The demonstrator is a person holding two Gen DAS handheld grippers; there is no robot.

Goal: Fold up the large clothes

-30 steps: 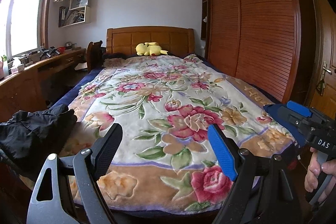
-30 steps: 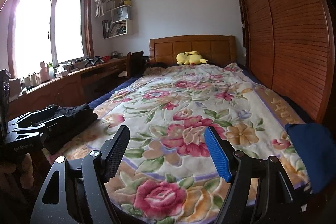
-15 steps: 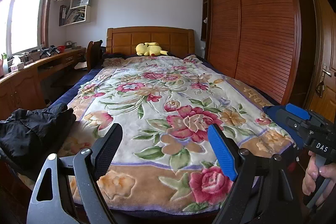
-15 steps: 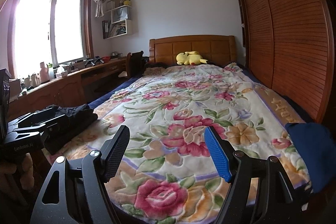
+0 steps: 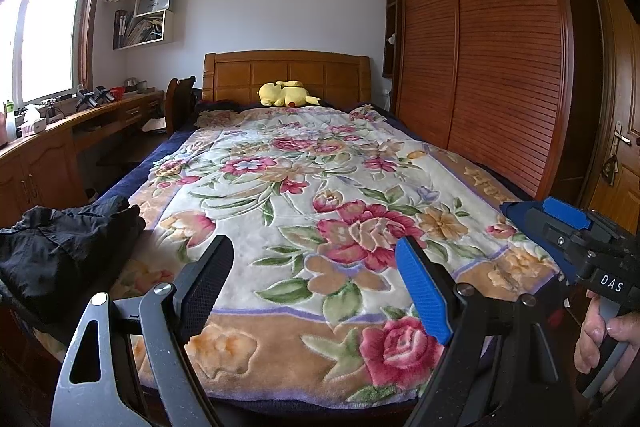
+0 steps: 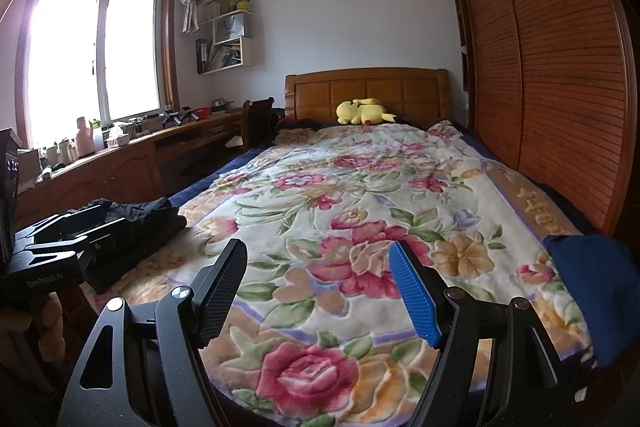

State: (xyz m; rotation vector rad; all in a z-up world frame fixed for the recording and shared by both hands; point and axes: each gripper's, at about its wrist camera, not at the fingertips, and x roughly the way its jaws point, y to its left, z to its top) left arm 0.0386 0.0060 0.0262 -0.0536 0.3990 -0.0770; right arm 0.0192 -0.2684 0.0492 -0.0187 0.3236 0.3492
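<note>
The black garment [image 5: 60, 251] I mean to fold lies crumpled in a heap at the near left corner of the bed [image 5: 224, 403], on the window-side edge of the floral blanket [image 5: 320, 195], with part of it seeming to hang over that edge. Its heap runs roughly along the bed's length, though the folds are too dark for me to make out sleeves or a collar. From my left gripper [image 5: 316, 279] it sits off to the left and slightly ahead; the fingers are spread wide with nothing between them, aimed down the middle of the blanket, not at the cloth. My right gripper [image 6: 320, 287] is likewise spread and empty, and from it the garment [image 6: 132, 223] lies farther left, beyond my left hand's tool, so I judge the left is the nearer one for the first pick. At the opposite near corner, by the wardrobe [image 6: 560, 67], a dark blue cloth [image 6: 592, 291] rests on the blanket's right edge, just beside my right gripper. The broad middle of the blanket between the two piles looks like the place to spread the garment out. A yellow plush toy [image 5: 286, 94] lies far off at the headboard [image 5: 288, 71].
</note>
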